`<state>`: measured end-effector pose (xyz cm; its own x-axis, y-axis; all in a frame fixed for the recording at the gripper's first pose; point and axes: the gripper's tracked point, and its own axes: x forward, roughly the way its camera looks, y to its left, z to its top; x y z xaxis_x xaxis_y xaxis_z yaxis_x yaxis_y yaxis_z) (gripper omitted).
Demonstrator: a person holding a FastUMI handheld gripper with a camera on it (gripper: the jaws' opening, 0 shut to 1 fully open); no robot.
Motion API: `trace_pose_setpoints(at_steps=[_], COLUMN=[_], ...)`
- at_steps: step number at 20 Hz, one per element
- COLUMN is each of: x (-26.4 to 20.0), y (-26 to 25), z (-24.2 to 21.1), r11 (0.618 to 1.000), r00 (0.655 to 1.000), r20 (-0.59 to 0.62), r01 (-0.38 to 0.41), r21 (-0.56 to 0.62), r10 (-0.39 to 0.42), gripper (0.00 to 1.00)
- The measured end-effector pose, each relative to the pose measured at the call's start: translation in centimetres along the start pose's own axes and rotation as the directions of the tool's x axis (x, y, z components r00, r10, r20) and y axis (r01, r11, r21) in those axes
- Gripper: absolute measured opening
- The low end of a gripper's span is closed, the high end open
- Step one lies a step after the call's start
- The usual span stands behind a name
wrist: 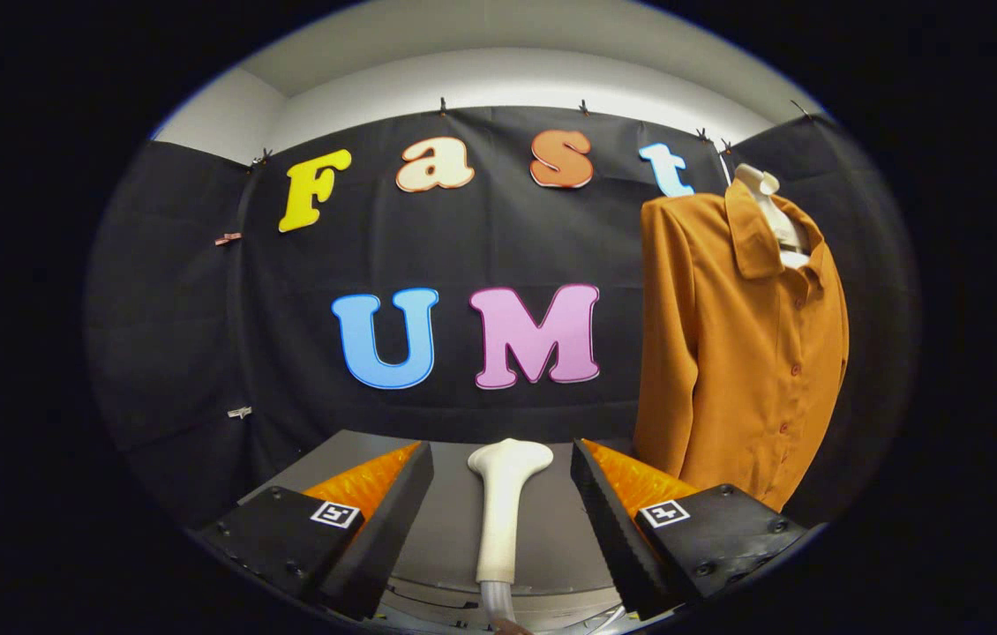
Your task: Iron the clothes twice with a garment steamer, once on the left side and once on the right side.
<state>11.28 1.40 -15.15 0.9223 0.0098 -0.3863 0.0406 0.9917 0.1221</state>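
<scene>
Claw (503,516) open, fingers spread wide, nothing gripped. Garment steamer (503,511) lies on the grey tabletop (450,520) between the two fingers, touching neither. Its handle runs toward the camera and the flared head points away; a hose (498,604) leaves the near end at the tabletop's near edge. Lined up like that it looks set for a handle grab, so the step in hand is likely the pick-up, with no ironing started. Beyond the right finger, at the tabletop's far right corner, an orange button-front shirt (741,353) hangs upright on a pale mannequin neck (768,207), front facing out, probably so the steamer can sweep each side. No containers seen.
</scene>
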Motion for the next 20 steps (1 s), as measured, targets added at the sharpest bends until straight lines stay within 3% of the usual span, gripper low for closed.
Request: trace_pose_setpoints(at_steps=[4, 11, 16, 18, 20], x=[3.6, 6.8, 8.3, 8.5, 8.8], y=[-0.2, -0.3, -0.6, -0.3, -0.4], z=[-3.1, -7.4, -10.6, -12.0, -13.2], r11=[1.000, 0.999, 0.997, 0.996, 0.996], r00=[0.993, 0.960, 0.917, 0.895, 0.869], r20=[-0.117, -0.279, -0.396, -0.443, -0.492], r01=[-0.013, -0.002, 0.009, 0.007, 0.012], r21=[0.024, -0.047, -0.077, -0.084, -0.087], r10=[0.015, -0.011, -0.038, -0.044, -0.054], gripper=[0.99, 0.99, 0.98, 0.90, 0.89])
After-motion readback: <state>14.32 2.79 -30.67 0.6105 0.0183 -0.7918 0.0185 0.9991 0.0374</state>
